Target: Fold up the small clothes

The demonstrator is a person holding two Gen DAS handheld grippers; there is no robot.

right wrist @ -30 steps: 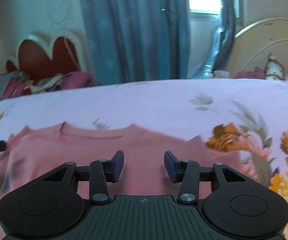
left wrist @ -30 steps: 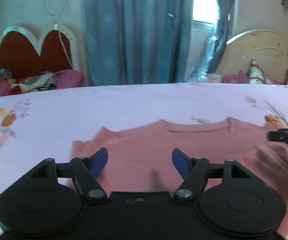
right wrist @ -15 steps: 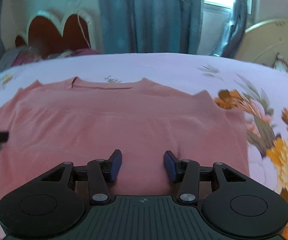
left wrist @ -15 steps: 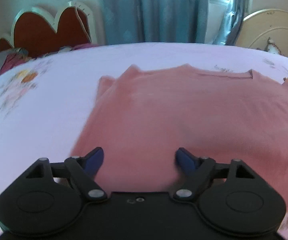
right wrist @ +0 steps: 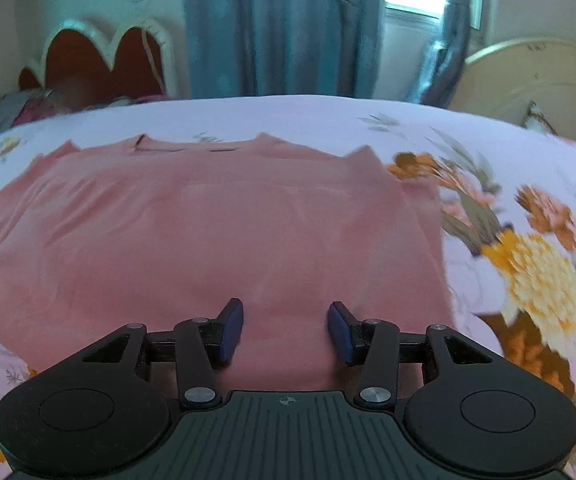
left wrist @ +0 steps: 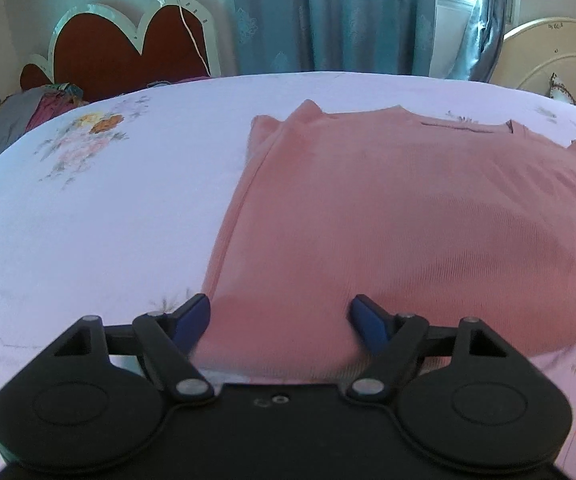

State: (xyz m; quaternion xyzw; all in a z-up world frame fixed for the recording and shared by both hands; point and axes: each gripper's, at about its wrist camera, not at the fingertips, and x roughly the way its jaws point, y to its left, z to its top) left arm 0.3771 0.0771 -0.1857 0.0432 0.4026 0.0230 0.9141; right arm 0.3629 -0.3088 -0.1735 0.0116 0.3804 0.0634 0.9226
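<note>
Pink knit top [left wrist: 400, 216], a small ribbed short-sleeved garment, lies spread flat on the floral bedsheet [left wrist: 100, 216] of the bed, its neckline toward the far blue curtains [left wrist: 328, 16] and its hem at the near edge, just under both tools. Its long axis runs from hem to collar, away from the cameras; the sleeves already look tucked in at each side, so the body reads as a neat rectangle.

A second ago the top sat low and far off in both views, with much bare sheet before it. Now it fills the frames, and both tools have come forward and down to the hem.

Left tongs [left wrist: 280, 320] stand wide apart and are closing slightly, with the near left corner of the hem between the blue pads but not pinched. Right tongs [right wrist: 286, 330] are held partly apart, steady, over the hem toward the right corner, nothing gripped.

I judge the approach finished and the hem grasp about to start, probably for folding the lower half up toward the collar.
</note>
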